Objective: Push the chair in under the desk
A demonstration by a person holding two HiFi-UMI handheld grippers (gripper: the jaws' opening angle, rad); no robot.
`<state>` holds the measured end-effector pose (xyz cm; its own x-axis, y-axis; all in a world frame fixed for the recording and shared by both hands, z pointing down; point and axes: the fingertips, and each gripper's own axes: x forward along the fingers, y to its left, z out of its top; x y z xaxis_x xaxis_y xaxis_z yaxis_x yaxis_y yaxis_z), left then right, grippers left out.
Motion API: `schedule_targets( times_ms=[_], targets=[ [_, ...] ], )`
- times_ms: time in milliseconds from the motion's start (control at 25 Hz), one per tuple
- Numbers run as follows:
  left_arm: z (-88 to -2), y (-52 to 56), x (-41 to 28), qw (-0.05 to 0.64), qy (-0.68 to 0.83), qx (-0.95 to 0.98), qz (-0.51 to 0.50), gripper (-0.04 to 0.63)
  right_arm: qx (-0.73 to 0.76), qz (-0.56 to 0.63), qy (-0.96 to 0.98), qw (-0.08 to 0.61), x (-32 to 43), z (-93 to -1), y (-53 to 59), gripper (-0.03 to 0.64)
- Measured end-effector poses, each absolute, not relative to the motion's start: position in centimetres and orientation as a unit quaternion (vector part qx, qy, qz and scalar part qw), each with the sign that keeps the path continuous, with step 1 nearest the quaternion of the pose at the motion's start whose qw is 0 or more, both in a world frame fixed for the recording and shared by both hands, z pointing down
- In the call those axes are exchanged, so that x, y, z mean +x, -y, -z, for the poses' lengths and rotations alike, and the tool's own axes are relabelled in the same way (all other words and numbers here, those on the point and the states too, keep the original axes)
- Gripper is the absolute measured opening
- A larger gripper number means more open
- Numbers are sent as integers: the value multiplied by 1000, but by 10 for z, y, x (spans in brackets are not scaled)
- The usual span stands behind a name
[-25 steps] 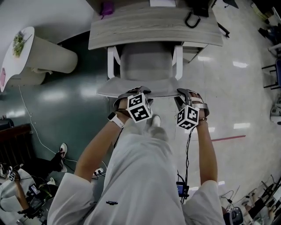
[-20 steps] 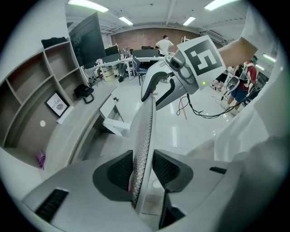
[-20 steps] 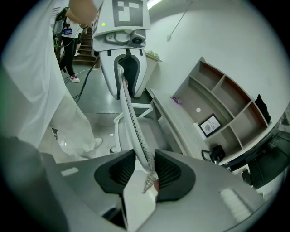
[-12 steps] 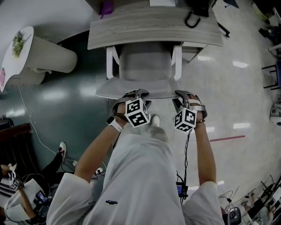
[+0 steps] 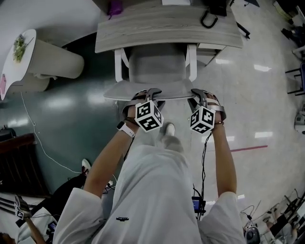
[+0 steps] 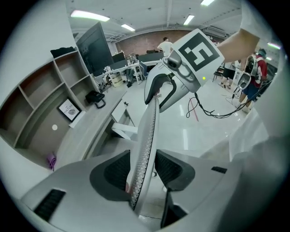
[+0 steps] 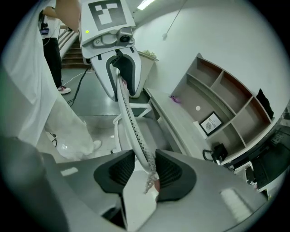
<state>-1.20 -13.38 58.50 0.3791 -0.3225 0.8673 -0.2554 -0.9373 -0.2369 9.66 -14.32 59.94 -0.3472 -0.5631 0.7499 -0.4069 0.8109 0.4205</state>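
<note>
The grey mesh chair (image 5: 157, 66) stands with its seat under the wooden desk (image 5: 167, 31). Its backrest top edge (image 5: 164, 89) runs across just in front of the desk. My left gripper (image 5: 148, 93) straddles that edge near the middle; its jaws are opening and the backrest (image 6: 149, 122) stands loose between the pads. My right gripper (image 5: 200, 94) sits at the edge's right end. Its jaws are opening too, but the pads still touch the backrest (image 7: 129, 113) on both sides. Each gripper view shows the other gripper further along the same edge.
A white rounded table (image 5: 28, 62) stands at the left over dark green floor. A black bag (image 5: 209, 19) and a purple item (image 5: 116, 8) lie on the desk. A person's legs (image 5: 71, 183) and cables are at lower left. Shelves line the wall behind the desk (image 6: 41, 104).
The chair has slid forward further under the desk, and both grippers have moved forward with its backrest. The left jaws now stand wider round the edge.
</note>
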Motion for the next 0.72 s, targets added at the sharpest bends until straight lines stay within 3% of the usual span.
schedule_targets(
  times_ms=[720],
  targets=[
    [-580,221,-17,60,-190,-824,531,178,329,83,809,481,92,-594,228,156]
  ],
)
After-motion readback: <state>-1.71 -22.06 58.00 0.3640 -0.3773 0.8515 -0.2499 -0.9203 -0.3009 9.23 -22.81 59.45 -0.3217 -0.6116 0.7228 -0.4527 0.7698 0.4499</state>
